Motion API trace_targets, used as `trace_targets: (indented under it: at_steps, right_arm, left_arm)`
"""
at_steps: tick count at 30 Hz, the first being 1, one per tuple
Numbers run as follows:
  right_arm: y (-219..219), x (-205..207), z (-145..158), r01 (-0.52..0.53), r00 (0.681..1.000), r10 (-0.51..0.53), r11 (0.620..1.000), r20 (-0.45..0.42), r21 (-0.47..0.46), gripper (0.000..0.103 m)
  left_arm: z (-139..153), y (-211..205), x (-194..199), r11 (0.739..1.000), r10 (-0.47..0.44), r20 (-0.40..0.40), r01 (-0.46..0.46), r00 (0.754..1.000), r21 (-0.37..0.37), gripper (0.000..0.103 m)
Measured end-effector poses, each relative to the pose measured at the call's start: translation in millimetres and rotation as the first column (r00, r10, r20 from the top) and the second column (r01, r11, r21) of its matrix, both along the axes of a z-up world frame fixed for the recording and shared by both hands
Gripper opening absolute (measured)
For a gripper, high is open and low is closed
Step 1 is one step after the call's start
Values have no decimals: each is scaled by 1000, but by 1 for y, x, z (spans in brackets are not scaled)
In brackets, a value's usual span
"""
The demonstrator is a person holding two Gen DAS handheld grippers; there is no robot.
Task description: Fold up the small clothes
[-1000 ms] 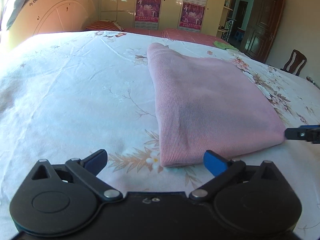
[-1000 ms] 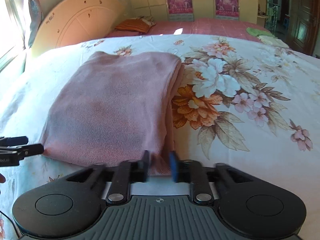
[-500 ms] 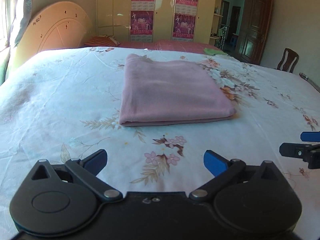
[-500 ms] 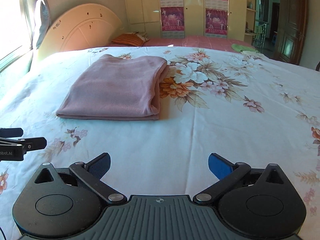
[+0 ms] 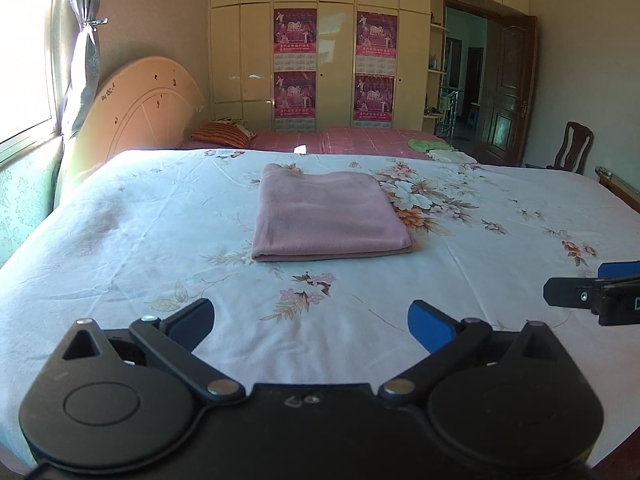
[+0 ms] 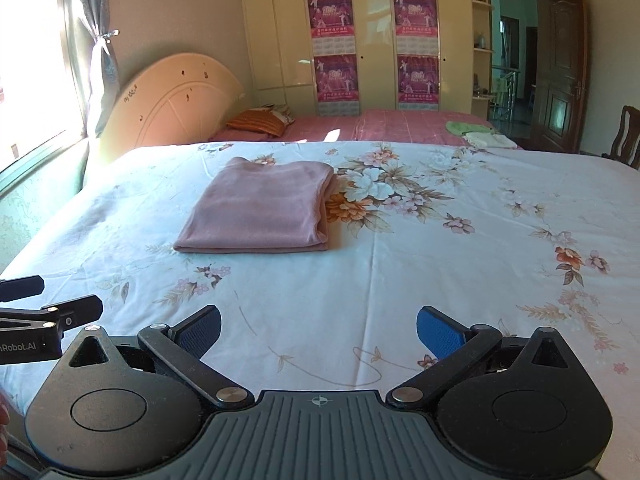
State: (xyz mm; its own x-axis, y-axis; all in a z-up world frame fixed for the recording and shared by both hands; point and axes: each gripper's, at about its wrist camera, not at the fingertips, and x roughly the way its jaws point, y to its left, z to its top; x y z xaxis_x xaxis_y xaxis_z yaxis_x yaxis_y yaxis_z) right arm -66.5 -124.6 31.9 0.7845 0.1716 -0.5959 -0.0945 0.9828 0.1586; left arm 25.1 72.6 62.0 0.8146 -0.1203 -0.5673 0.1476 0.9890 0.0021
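A pink knitted garment [image 5: 326, 214] lies folded into a flat rectangle in the middle of the floral bedsheet [image 5: 120, 248]; the right wrist view shows the same garment [image 6: 260, 210] a little left of centre. My left gripper [image 5: 312, 318] hangs open over the near part of the bed, well short of the garment, nothing between its blue pads. My right gripper [image 6: 318, 330] is also wide open and empty, equally far back. Each gripper's tips show at the edge of the other's view: the right gripper [image 5: 592, 292] and the left gripper [image 6: 44, 300].
A cream headboard [image 5: 140, 108] and a curtained window stand at the left. Behind the bed lies a second bed with a red cover [image 6: 380, 126], an orange pillow [image 6: 260, 122] and small green and white cloths [image 6: 476, 134]. A chair [image 5: 572, 146] and a dark door are at the right.
Both grippers have pulled back and up from the garment's near edge, so it now looks small and far. The right gripper, nearly shut at that edge a second ago, has opened wide.
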Motion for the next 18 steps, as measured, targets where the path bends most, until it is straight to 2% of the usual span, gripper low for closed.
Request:
trace_targets:
  at_steps: [4,8,18]
  right_arm:
    - [6,-23,11,-20,999,20,1000,32,8,103]
    - [8,-37,22,-2,997,2,1000,80,0,103]
    - [4,-52,34,12,993,-11,1000,117,-1,103]
  left_arm:
    - [18,2,-20,999,-28,18,29,999,-39,103]
    - [30,0,-33,999,-33,56,35,998,-26,103]
    - [33,1,-46,998,-44,97,47,994,-32,103]
